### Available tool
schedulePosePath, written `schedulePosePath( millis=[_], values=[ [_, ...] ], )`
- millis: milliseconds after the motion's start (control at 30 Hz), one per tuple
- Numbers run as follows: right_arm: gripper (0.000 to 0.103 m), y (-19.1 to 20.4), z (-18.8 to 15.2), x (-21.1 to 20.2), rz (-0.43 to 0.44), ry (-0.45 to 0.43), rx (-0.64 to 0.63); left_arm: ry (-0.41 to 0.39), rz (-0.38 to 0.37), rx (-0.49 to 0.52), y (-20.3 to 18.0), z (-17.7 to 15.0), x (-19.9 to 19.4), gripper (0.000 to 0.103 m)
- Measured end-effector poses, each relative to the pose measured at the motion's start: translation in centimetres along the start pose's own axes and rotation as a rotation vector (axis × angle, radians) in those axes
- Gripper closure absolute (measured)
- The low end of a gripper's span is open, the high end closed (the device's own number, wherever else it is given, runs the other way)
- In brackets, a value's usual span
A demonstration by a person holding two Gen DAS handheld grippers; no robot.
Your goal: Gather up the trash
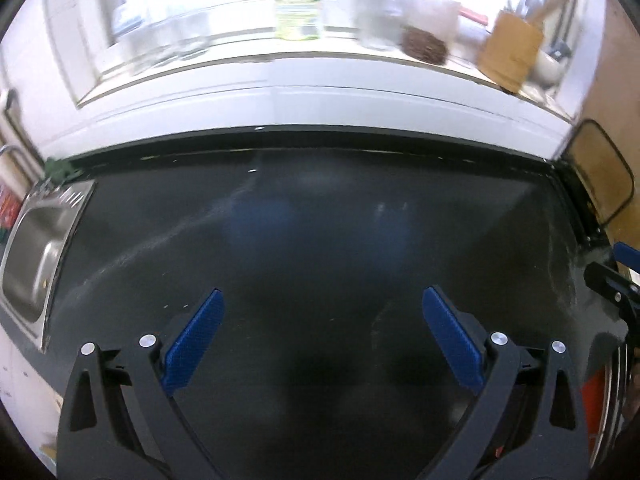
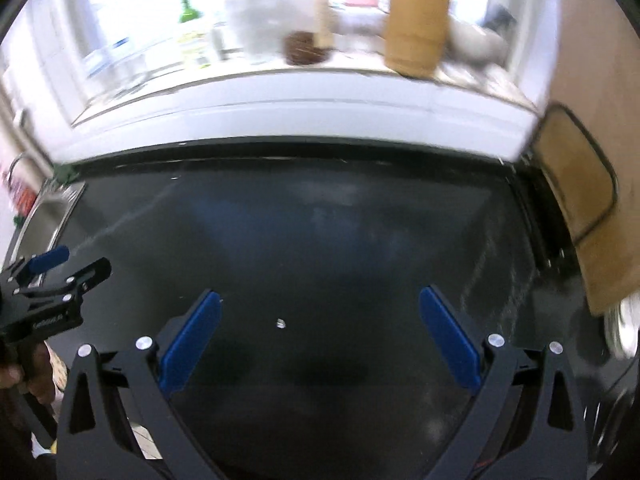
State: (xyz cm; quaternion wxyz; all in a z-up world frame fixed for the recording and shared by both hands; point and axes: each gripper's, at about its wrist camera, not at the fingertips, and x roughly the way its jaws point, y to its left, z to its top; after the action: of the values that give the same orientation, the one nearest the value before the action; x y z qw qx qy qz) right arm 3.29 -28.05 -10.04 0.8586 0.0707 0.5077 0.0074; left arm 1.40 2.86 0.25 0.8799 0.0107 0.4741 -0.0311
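Both grippers hang over the dark, glossy black countertop (image 2: 320,240), each with its blue-padded fingers spread wide and nothing between them. The only thing on that counter that could pass for trash is a tiny pale scrap (image 2: 281,323), lying on the counter in the gap under the right gripper (image 2: 320,312), well forward of the white windowsill (image 2: 300,116). It looks like a crumb or fleck of paper: near weightless and so flat and small that broad pads would likely skid over it on the slick surface. I'd guess it needs pinching from both sides, tips pressed right down onto the counter.

The left gripper (image 1: 323,312) has only bare counter beneath it. The steel sink (image 1: 36,256) sits at the counter's left end, cut off by the frame. Everything on the sill is smeared by motion: a green-capped bottle (image 1: 298,8), a tan wooden holder (image 2: 416,28), a brown round lump (image 1: 424,46). No bin is in view, and what the scrap is made of I can't tell
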Motion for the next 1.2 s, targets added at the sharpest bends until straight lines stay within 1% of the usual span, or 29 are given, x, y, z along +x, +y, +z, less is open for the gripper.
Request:
schedulePosePath(
  millis=[67, 133, 267, 633, 933, 1200],
  values=[
    [0.007, -1.0, 0.2, 0.4, 0.002, 0.008, 0.027, 0.019, 0.008, 0.02, -1.1, 0.0, 0.7, 0.007],
    [0.007, -1.6, 0.5, 0.8, 0.003, 0.019, 0.043, 0.027, 0.0, 0.029, -2.1, 0.1, 1.1, 0.007],
    [0.007, -2.1, 1.2, 1.6, 0.01, 0.035, 0.05, 0.035, 0.009, 0.042, -2.7, 0.7, 1.7, 0.007],
    [0.007, -1.6, 1.2, 2.0, 0.018, 0.047, 0.03, 0.05, 0.017, 0.018, -2.1, 1.3, 2.2, 0.007],
    [0.007, -1.2, 1.1, 1.8, 0.02, 0.051, 0.021, 0.068, 0.008, 0.001, -1.7, 1.1, 2.4, 0.007],
    [0.007, -1.1, 1.0, 1.8, 0.02, 0.05, 0.02, 0.07, 0.011, -0.001, -1.7, 1.0, 2.4, 0.007]
  ],
)
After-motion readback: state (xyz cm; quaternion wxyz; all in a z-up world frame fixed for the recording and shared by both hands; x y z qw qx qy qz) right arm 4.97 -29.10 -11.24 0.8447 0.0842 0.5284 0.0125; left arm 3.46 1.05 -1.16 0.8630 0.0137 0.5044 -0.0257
